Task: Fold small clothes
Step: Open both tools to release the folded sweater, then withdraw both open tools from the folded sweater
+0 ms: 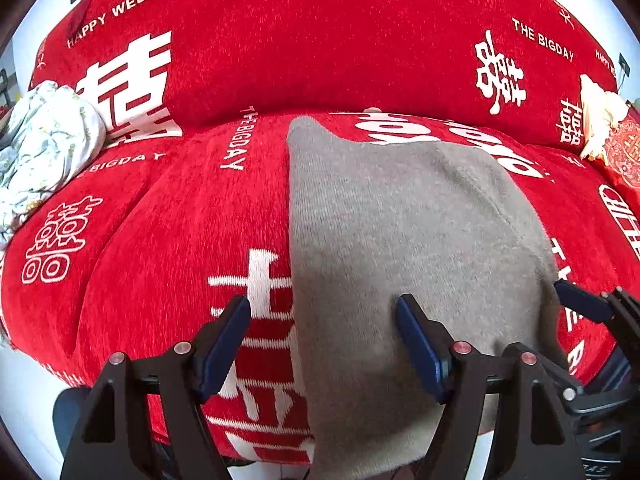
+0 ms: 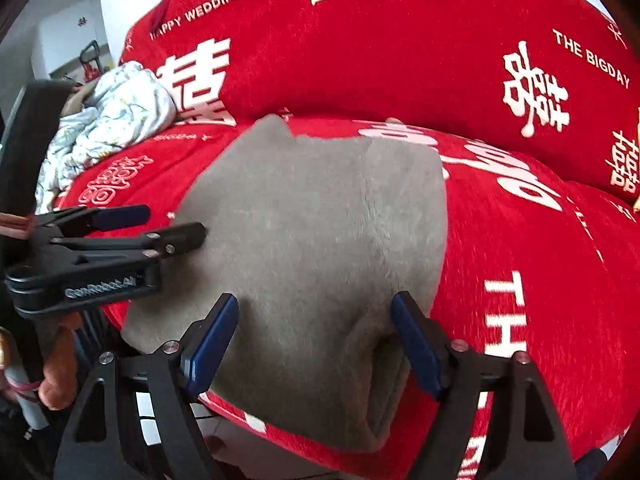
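Grey garment (image 1: pixel 400 240) lies flat on the seat of a red sofa (image 1: pixel 168 240), front edge hanging a little over the seat's lip. Fabric looks fleecy, with a seam running along its right part. In the right wrist view its near right corner shows a fold, one layer tucked under another (image 2: pixel 384 380).

Left gripper (image 1: pixel 324 340): jaws spread wide, nothing between them. Its left finger (image 1: pixel 228 344) is over bare red cover; its right finger (image 1: pixel 420 344) is over the garment. The garment's left edge runs up between the two. Whether the tips touch the cloth, cannot tell.

Right gripper (image 2: pixel 316 340): also spread wide, empty. Both blue pads sit over the garment's near part, the right pad (image 2: pixel 416 344) close to the garment's right edge. Contact with the cloth cannot be judged (view slightly blurred).

Each gripper appears in the other's view: the right one at the far right edge of the left view (image 1: pixel 592 308), beside the garment's right side; the left one from the side in the right view (image 2: pixel 120 232), over the garment's left edge, fingers apart. Fingers of the holding hand (image 2: pixel 60 368) show below it.

The sofa cover bears white characters and the words "HAPPY WEDDING" and "THE BIGDAY". A crumpled floral cloth (image 1: pixel 44 140) sits at the seat's left end against the backrest. A pale item (image 1: pixel 600 120) rests at the right end, too small to identify.
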`<move>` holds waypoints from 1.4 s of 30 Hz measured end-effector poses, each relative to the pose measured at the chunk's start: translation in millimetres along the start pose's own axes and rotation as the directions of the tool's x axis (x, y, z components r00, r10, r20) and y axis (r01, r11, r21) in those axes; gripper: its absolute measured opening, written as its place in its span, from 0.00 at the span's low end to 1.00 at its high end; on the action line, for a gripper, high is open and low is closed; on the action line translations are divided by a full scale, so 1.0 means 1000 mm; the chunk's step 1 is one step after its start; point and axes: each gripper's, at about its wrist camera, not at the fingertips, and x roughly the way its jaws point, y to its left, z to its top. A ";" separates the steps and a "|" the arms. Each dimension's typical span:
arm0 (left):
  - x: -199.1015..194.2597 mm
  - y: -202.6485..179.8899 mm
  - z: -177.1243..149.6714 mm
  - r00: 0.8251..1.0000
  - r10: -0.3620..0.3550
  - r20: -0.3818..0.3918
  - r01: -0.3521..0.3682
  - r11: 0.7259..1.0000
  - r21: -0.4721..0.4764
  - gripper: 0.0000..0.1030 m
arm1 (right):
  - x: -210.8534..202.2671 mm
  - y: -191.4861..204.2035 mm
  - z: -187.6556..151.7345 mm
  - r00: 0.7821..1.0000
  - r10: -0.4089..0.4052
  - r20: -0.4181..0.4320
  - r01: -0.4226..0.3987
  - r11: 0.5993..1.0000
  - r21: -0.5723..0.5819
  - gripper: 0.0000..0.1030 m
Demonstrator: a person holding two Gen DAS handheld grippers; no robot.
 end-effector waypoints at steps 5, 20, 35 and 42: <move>-0.025 -0.007 -0.009 0.998 0.027 0.059 -0.027 1.000 0.004 0.74 | -0.018 0.006 -0.007 1.000 -0.021 0.008 0.020 1.000 0.016 0.79; -0.064 -0.018 -0.022 0.984 0.039 0.175 -0.041 0.999 0.011 0.93 | -0.035 0.020 -0.010 0.993 -0.108 0.055 0.109 0.994 -0.016 0.80; -0.073 -0.026 -0.025 0.980 0.085 0.179 -0.097 0.994 0.056 0.93 | -0.039 0.018 -0.010 0.992 -0.113 0.063 0.113 0.994 -0.002 0.80; -0.072 -0.024 -0.024 0.981 0.088 0.172 -0.097 0.994 0.044 0.93 | -0.039 0.017 -0.010 0.992 -0.112 0.061 0.113 0.994 0.001 0.80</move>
